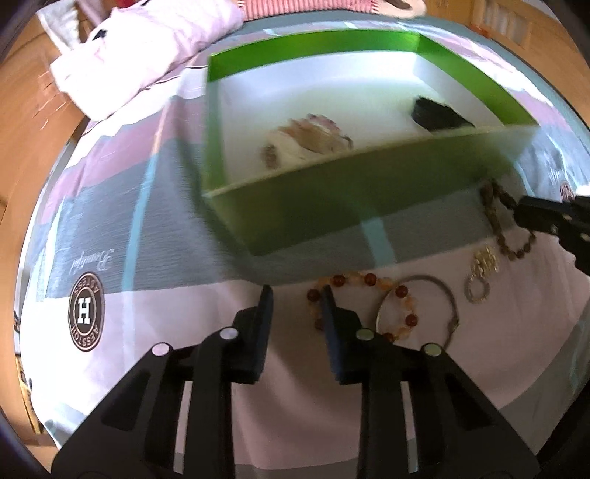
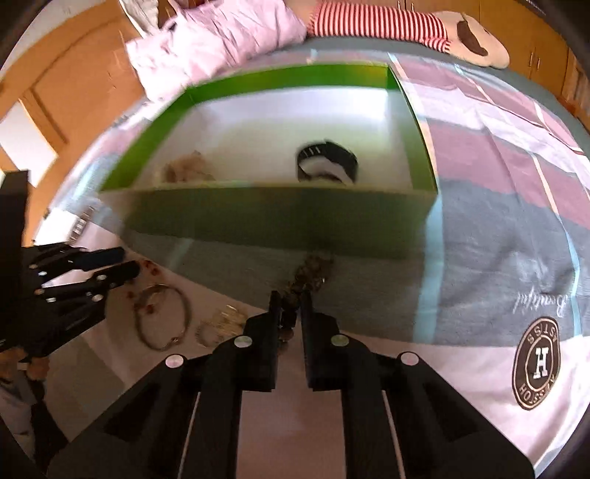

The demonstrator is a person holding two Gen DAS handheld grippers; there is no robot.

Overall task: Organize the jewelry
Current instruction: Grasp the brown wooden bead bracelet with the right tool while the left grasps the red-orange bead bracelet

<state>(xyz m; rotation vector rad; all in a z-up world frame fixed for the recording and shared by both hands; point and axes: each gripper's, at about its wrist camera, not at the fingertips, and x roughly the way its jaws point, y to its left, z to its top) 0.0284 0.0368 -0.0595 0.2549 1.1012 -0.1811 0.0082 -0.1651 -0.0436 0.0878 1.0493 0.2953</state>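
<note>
A green box [image 1: 350, 191] [image 2: 280, 213] with a white inside stands on the bedspread. It holds a pale bead bundle [image 1: 309, 138] [image 2: 186, 167] and a black band [image 1: 437, 114] [image 2: 328, 162]. My left gripper [image 1: 297, 294] [image 2: 129, 263] is open over the amber bead bracelet [image 1: 368, 282]. A silver bangle [image 1: 448, 298] [image 2: 162, 317] and a gold chain piece [image 1: 481, 269] [image 2: 217, 324] lie beside it. My right gripper [image 2: 289, 294] [image 1: 516, 210] is shut on a brown bead bracelet [image 2: 309, 274] [image 1: 496, 217] in front of the box.
A pink quilt [image 1: 147, 48] [image 2: 221, 33] and a striped cushion [image 2: 376, 22] lie behind the box. Wooden floor and furniture [image 1: 25, 121] surround the bed. A round H logo [image 1: 85, 309] [image 2: 538, 363] is printed on the spread.
</note>
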